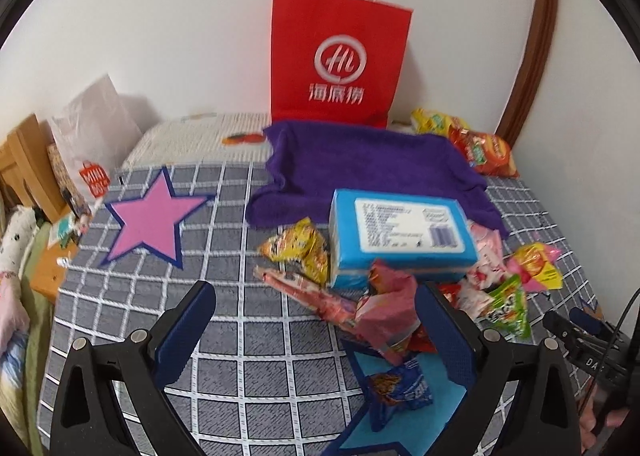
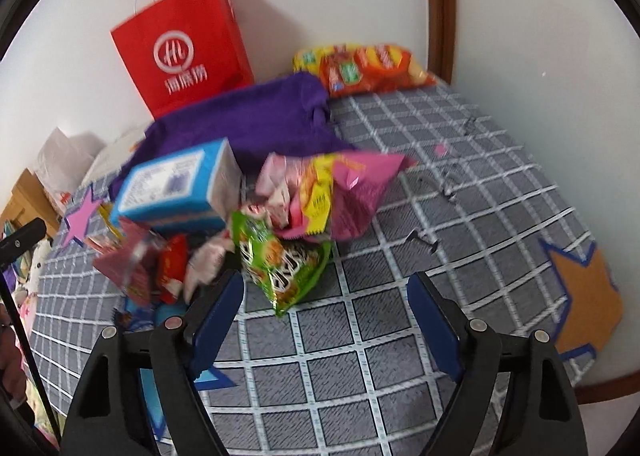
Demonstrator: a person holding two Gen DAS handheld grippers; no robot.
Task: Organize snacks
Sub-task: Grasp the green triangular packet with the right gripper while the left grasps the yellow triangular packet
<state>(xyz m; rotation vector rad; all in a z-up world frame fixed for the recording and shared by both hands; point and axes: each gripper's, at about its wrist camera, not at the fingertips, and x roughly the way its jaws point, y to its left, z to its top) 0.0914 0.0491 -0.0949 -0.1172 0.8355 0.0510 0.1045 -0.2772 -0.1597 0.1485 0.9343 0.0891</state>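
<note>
Clearly the green snack packet [image 2: 282, 268], just ahead of the empty, wide-spread right gripper [image 2: 326, 296], looks light, crinkly and slippery, so pinching its flat sealed edge seems safest; the left gripper [image 1: 316, 320] gapes too.

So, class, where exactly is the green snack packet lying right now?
In the right wrist view the green snack packet lies on the checked cloth just ahead of the right gripper, below the pink packet.

One red paper bag [image 1: 340, 56], one purple towel [image 1: 372, 164], one blue box [image 1: 400, 236], three paper stars [image 1: 150, 216].
</note>
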